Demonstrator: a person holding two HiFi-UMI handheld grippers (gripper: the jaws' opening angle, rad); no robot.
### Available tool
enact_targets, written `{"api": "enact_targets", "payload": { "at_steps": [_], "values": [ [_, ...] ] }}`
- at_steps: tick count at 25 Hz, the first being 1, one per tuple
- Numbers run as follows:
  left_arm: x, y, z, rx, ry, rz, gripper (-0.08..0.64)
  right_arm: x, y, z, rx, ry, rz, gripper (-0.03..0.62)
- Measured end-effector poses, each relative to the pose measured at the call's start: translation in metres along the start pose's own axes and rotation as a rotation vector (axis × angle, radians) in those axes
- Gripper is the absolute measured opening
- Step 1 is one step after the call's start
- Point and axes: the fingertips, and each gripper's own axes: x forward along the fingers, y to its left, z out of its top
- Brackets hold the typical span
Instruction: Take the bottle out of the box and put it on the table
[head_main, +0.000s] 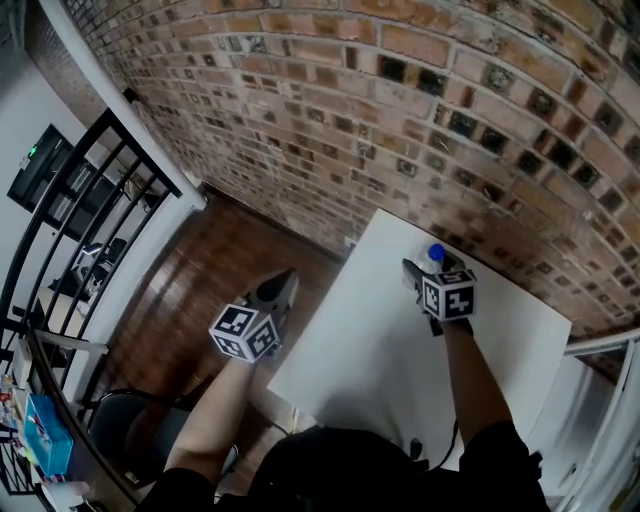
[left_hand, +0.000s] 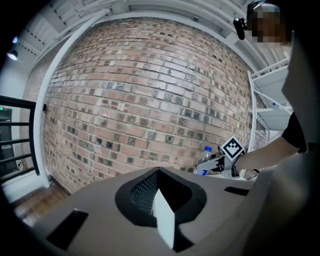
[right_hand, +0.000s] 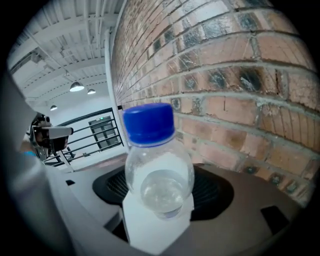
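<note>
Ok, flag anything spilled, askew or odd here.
Nothing stands out. The bottle is upright with its blue cap on, between the right gripper's jaws over the white table. No spill shows.

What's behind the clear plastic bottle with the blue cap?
A red-brown brick wall stands behind the clear plastic bottle with the blue cap. The patch of wall straight behind the cap is covered, so it cannot be seen.

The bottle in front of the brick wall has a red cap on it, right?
Not quite. The bottle in front of the brick wall has a blue cap, not a red one. The right gripper view shows it close up.
</note>
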Motion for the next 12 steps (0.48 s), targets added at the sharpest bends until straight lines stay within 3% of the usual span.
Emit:
{"api": "enact_targets", "payload": {
  "at_steps": [3,4,12],
  "values": [
    [-0.002,-0.003,0.004,0.005,-0.005,-0.005,0.005,-0.002,-0.002,-0.003,-0.028,-0.006,-0.015,0.385],
    [-0.004,-0.003,0.004,0.005,-0.009,-0.005,0.005,-0.003,-0.002,-0.005,-0.026,0.000,-0.012,0.427],
    [-0.023,-0.008,0.018,0.014,-0.044,-0.015,0.005,-0.035,0.000,-0.010,-0.016,-0.009,-0.038,0.431]
  ]
}}
